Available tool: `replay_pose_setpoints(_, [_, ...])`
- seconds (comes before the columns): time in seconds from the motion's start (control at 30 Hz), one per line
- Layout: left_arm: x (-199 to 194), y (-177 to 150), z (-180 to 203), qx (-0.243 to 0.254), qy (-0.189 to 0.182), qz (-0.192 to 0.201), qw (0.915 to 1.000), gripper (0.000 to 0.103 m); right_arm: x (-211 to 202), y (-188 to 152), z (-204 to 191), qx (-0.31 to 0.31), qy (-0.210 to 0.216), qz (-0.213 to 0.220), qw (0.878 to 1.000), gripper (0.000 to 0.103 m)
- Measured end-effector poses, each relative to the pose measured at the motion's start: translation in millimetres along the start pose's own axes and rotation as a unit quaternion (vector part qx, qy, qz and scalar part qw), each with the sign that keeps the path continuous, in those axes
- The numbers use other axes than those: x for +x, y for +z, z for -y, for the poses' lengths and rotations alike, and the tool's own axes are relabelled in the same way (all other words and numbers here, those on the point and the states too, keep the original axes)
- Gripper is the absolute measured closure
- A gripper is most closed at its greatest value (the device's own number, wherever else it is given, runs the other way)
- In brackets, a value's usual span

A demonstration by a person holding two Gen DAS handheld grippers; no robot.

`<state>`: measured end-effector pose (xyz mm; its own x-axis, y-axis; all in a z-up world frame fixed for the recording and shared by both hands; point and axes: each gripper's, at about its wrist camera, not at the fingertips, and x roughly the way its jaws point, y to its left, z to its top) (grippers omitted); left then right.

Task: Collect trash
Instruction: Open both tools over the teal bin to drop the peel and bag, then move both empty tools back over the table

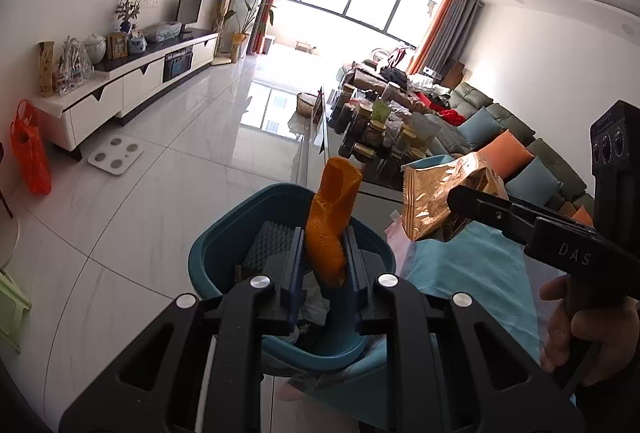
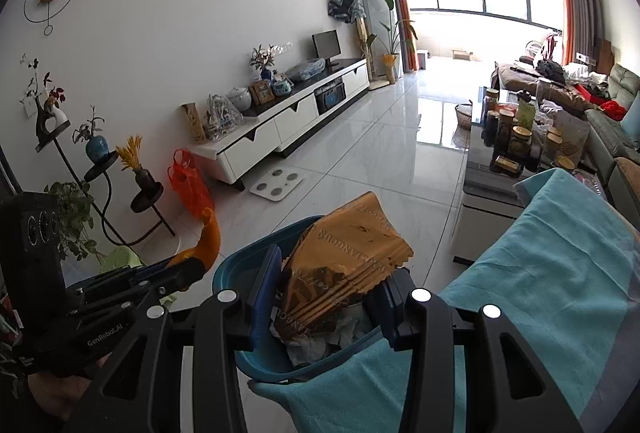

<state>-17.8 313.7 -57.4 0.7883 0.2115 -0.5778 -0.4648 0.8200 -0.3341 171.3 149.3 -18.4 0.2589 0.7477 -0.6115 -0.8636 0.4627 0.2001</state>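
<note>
With the left gripper (image 1: 324, 253) clamped on the orange peel (image 1: 330, 221) and the right gripper (image 2: 328, 297) pinching the gold snack bag (image 2: 348, 265), both over the near teal trash bin (image 1: 224, 233), centre each before letting go.

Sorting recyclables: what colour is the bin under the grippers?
Teal bin; clearest in the right wrist view.

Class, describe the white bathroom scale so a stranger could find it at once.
Start at the long white TV cabinet along the wall. On the pale tiled floor just before its near end lies the bathroom scale, near an orange mesh bag. It alone is a flat white square with four round metal pads.
</note>
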Motion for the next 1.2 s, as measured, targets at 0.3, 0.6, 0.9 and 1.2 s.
replay_pose_setpoints(0.3, [92.4,-23.6,-11.6,-0.026,0.012,-0.074,0.9968,0.081,73.7,-7.2,-9.8,-0.032,-0.009,-0.107,0.994,0.06])
replay_pose_setpoints(0.6, [123.0,-21.1,-8.2,-0.02,0.052,-0.07,0.996,0.054,91.1,-12.7,-8.4,-0.025,-0.011,-0.13,0.991,0.037])
replay_pose_setpoints(0.9, [89.7,-5.2,9.7,-0.013,0.063,-0.034,0.9973,0.015,52.5,-7.9,6.5,0.004,0.003,-0.074,0.997,0.033])
replay_pose_setpoints(1.2, [61.3,22.9,68.3,0.024,0.031,0.002,0.9992,0.006,-35.0,-9.7,33.0,0.032,-0.011,0.021,0.999,0.017])
